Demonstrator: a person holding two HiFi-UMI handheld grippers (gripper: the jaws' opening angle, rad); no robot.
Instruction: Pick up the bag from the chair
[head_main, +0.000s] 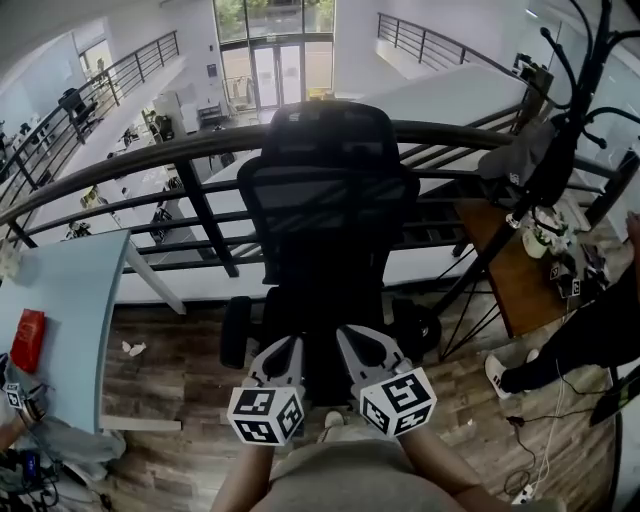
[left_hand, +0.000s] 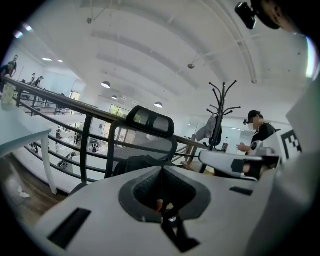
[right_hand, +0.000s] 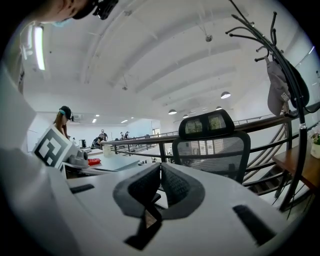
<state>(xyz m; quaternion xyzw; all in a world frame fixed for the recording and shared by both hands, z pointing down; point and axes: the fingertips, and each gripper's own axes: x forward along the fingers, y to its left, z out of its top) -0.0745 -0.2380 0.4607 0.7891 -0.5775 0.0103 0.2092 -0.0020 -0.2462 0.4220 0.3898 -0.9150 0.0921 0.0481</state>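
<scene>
Both level, left gripper (head_main: 288, 346), right gripper (head_main: 351, 340), facing chair (head_main: 320, 190)

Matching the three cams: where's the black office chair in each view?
Head view: office chair in the centre of the picture, in front of the railing.
Left gripper view: left of centre, headrest at mid-height.
Right gripper view: right of centre, headrest at mid-height.
Shared landmark: the black coat stand, to the right of the chair in all three views.
</scene>
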